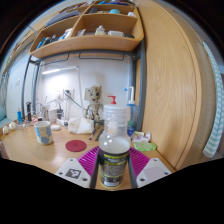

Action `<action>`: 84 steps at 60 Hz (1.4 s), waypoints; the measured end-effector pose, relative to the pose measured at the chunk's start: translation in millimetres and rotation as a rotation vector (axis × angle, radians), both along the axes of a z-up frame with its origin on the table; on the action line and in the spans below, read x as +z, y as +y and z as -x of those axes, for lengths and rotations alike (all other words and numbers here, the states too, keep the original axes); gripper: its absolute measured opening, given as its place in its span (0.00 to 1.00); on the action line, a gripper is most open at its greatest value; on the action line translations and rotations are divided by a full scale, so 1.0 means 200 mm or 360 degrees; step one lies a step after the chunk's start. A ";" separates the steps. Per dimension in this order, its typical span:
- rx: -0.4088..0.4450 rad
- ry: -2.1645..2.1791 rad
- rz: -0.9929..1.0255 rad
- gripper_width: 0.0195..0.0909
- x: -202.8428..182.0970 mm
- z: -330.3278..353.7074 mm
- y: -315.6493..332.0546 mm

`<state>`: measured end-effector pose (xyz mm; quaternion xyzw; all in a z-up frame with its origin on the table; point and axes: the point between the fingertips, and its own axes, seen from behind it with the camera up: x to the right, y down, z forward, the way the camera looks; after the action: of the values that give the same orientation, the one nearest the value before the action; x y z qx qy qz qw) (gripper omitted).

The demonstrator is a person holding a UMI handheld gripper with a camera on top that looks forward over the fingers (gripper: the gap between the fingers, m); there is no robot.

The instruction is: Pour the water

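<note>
gripper (114, 172): fingers closed in on a clear bottle, one magenta pad (90, 160) pressing each side
bottle (114, 148): upright between the fingers, white cap on top, label low on its body
desk (30, 150): wooden, stretching from 9 o'clock round to 3 o'clock
pink coaster (76, 146): at 10 o'clock from the bottle, flat on the desk
cup (43, 133): further out at 10 o'clock
wooden figure (94, 104): standing at 11 o'clock beyond the bottle
shelf (95, 40): at 12 o'clock, high on the wall
</note>
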<state>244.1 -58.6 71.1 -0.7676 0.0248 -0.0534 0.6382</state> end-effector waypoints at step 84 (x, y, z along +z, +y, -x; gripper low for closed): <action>0.0434 -0.3306 0.0041 0.08 0.42 0.93 0.87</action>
<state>57.7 115.1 154.7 -0.3472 -0.6228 -0.6142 0.3381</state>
